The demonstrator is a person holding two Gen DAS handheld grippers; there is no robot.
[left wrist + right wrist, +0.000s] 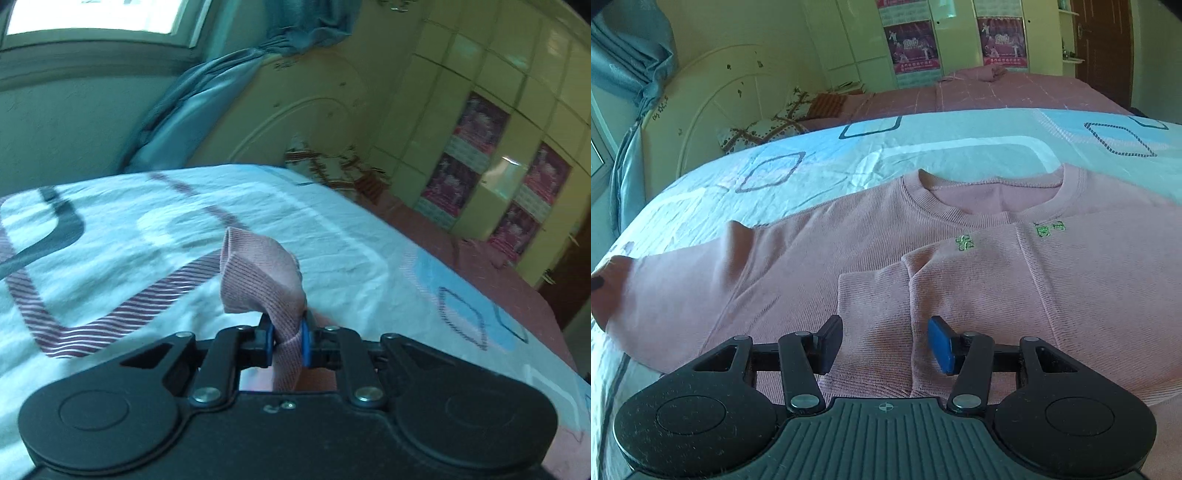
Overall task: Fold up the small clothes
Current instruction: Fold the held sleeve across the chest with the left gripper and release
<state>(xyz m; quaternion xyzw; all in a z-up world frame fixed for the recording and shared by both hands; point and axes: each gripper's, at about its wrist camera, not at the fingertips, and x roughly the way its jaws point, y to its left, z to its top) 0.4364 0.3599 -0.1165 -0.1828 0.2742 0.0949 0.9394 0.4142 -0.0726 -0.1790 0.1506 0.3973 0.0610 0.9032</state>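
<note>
A pink ribbed sweater (812, 254) lies face up on the bed, neckline (993, 192) at the far side, with green stitching on its chest. One sleeve is folded across the front, and its cuff (873, 306) lies between the fingers of my right gripper (884, 339). That gripper is open just above it and grips nothing. The other sleeve (665, 288) stretches to the left edge of the view. In the left wrist view my left gripper (288, 332) is shut on a pink ribbed end of cloth (258, 273), which bunches up above the pads over the sheet (110, 240).
The patterned white and blue sheet (923, 147) covers the bed. Beyond it are a pink cover (997, 92), a pillow (764, 129) and a cream headboard (713, 110). A blue curtain (192, 96) hangs on the left. Wardrobe doors with posters (480, 147) stand behind.
</note>
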